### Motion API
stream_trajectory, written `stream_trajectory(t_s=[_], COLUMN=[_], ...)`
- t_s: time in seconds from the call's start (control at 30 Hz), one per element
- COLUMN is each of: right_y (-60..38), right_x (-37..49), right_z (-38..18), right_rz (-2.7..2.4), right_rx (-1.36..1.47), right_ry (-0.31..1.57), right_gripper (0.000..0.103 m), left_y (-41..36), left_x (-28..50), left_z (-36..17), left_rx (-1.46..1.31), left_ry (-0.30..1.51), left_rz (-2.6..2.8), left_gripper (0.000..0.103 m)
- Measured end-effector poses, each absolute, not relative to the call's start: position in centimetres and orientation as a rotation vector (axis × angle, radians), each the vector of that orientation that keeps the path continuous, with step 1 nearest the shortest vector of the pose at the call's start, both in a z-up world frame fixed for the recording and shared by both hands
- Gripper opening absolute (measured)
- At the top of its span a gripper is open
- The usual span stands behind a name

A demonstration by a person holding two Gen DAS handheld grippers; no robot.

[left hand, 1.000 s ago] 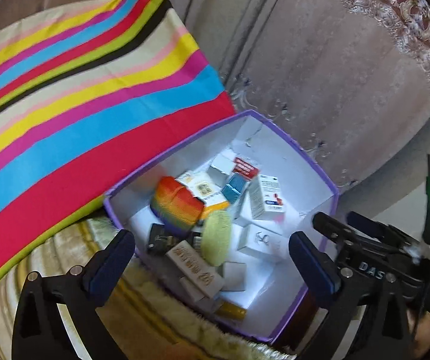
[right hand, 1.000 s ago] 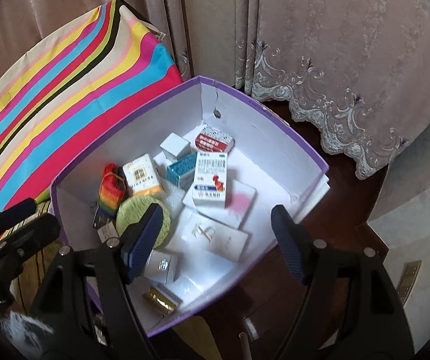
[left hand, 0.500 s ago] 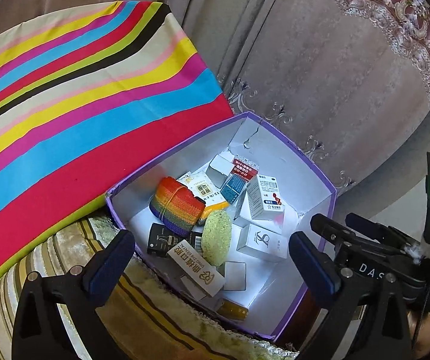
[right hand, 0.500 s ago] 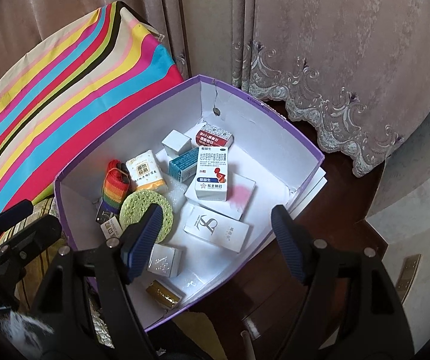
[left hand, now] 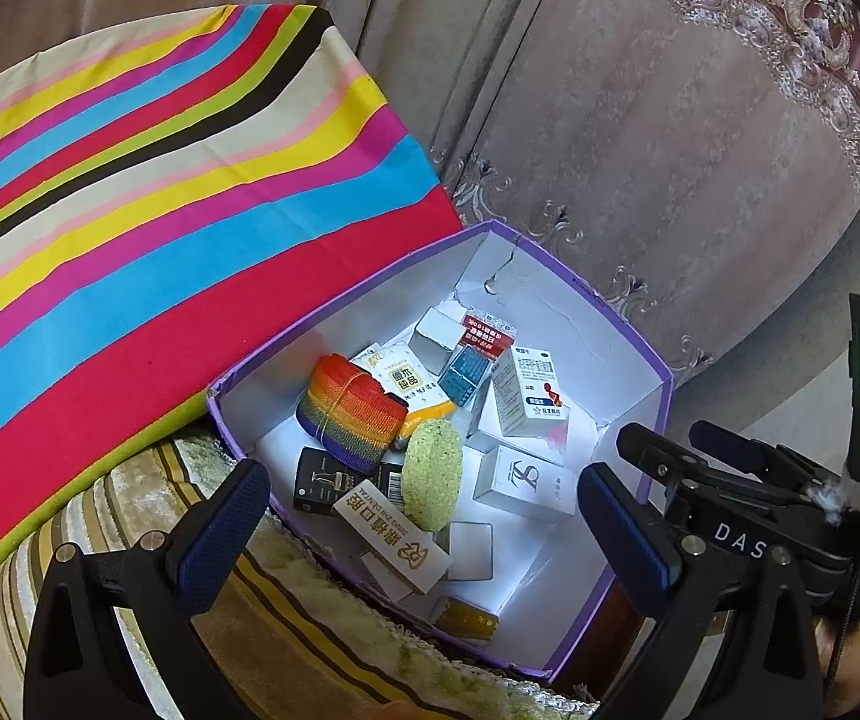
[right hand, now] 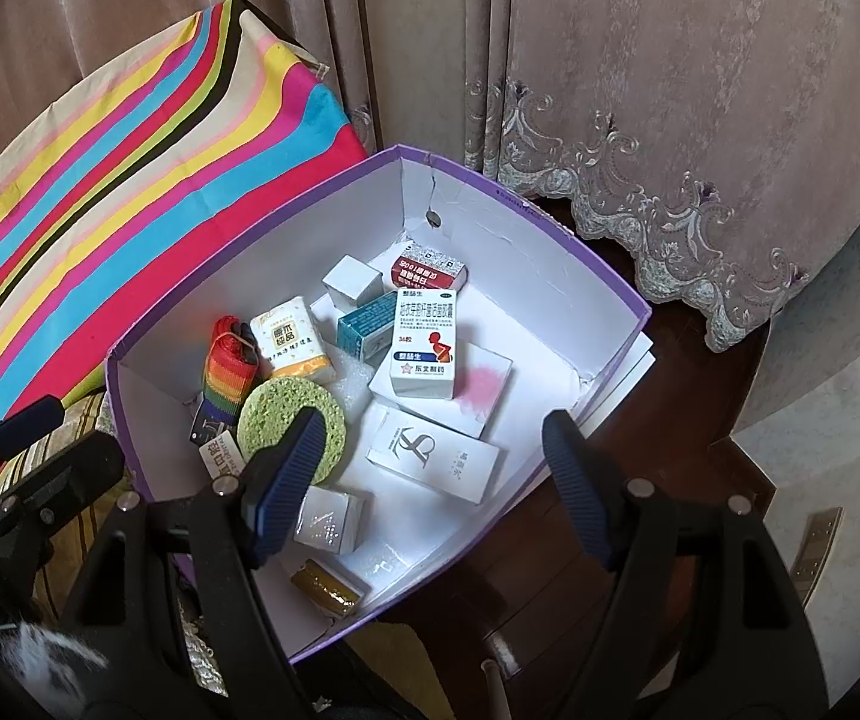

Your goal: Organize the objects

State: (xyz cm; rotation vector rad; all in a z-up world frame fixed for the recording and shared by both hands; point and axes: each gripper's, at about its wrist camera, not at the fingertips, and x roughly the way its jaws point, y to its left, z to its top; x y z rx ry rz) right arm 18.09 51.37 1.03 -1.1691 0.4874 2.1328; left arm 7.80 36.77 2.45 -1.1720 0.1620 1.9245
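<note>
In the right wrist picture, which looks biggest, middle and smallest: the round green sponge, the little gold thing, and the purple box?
1. purple box, by far the largest; it holds the others.
2. round green sponge, though partly hidden behind one of the tongs' fingers.
3. little gold thing, smallest, even though it lies nearest the camera.

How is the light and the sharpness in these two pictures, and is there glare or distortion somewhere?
Left wrist view: daylight overexposes the white floor of the purple box, so detail washes out there; the curtain bends near the fisheye edge. Right wrist view: the medicine box is sharp and readable, the box interior is bright but less washed out, and the corners fall dark.
</note>
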Motion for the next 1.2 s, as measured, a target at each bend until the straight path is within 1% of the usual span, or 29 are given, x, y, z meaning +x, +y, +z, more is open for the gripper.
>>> stream_trajectory(t_s=[0.47, 0.77, 0.9, 1.2], right_y=[51.6, 51.9, 52.1, 52.4], right_x=[18.0, 18.2, 18.3, 18.5], right_z=[0.9, 0.8, 0.7, 0.5], right_rz=[2.132, 2.123, 2.115, 2.106], right_rx=[-1.17, -1.17, -1.169, -1.167], right_ry=[0.489, 0.494, 0.499, 0.503], right_gripper=[0.077, 0.077, 0.077, 0.077], left_y=[38.0, 38.5, 38.3, 38.8], left_x=[8.7, 8.8, 9.0, 9.5], left_z=[2.6, 2.4, 2.7, 2.9], left_rx=[-1.145, -1.159, -1.131, -1.108], left_ry=[0.251, 0.282, 0.232, 0.288], left_rz=[1.899, 1.915, 1.923, 1.924], left_gripper=[0.103, 0.103, 0.103, 0.103])
